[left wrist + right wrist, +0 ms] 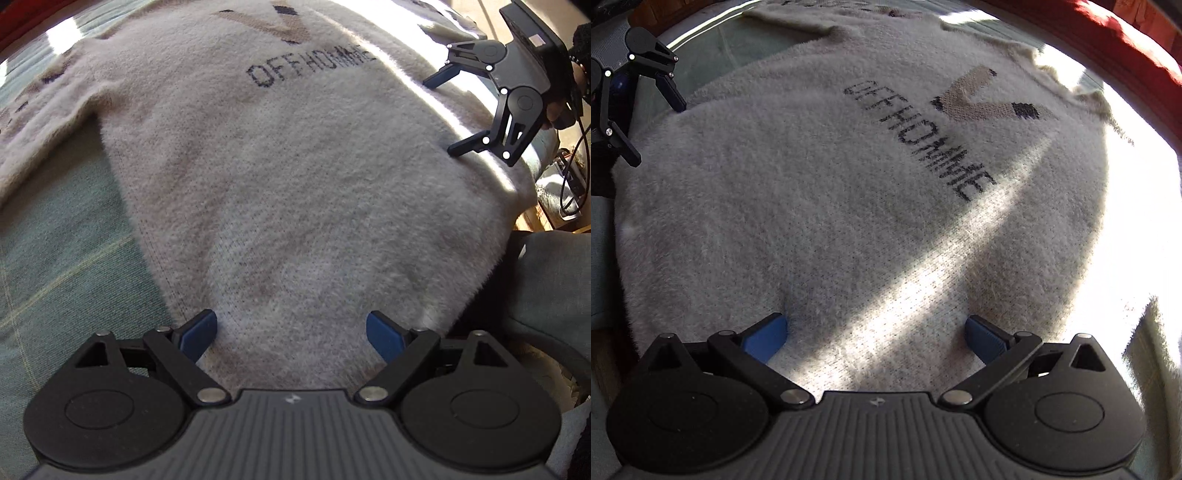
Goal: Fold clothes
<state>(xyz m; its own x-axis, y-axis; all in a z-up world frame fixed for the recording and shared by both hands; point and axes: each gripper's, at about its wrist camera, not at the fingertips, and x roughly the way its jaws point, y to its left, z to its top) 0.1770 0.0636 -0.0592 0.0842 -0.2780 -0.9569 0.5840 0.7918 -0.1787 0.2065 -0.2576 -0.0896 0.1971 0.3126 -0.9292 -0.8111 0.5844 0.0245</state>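
The left gripper (291, 334) sits low over the near hem of one fluffy cream sweater (280, 192), its two blue-padded fingers (197, 332) spread wide with nothing clamped between them; the knit runs straight out from between the jaws, and the left finger lies at the sweater's side edge, where a green checked cloth (62, 258) begins. Further out from these jaws, dark knitted letters on the sweater read "OFFHOMME" (310, 68), and beyond them is a tan V-shaped pattern with small black blocks. One sleeve (40, 122) stretches off to the left of the jaws over the green cloth. To the far right of the left jaws the right gripper (441, 114) is seen from the side, held by a hand (561, 110) in a dark sleeve, its two fingers apart and tips at the sweater's sunlit edge. In its own camera the right gripper (877, 338) also has its jaws wide and empty, both blue fingers (764, 338) resting on or just above the knit; whether they touch cannot be told. A bright band of sunlight crosses the knit diagonally just ahead of these jaws. Past it the same lettering (923, 136) runs slantwise, with the tan V beyond. Far left of the right jaws the left gripper (659, 131) appears, fingers apart, at the sweater's edge. A red fabric (1126, 40) lies at the far right.
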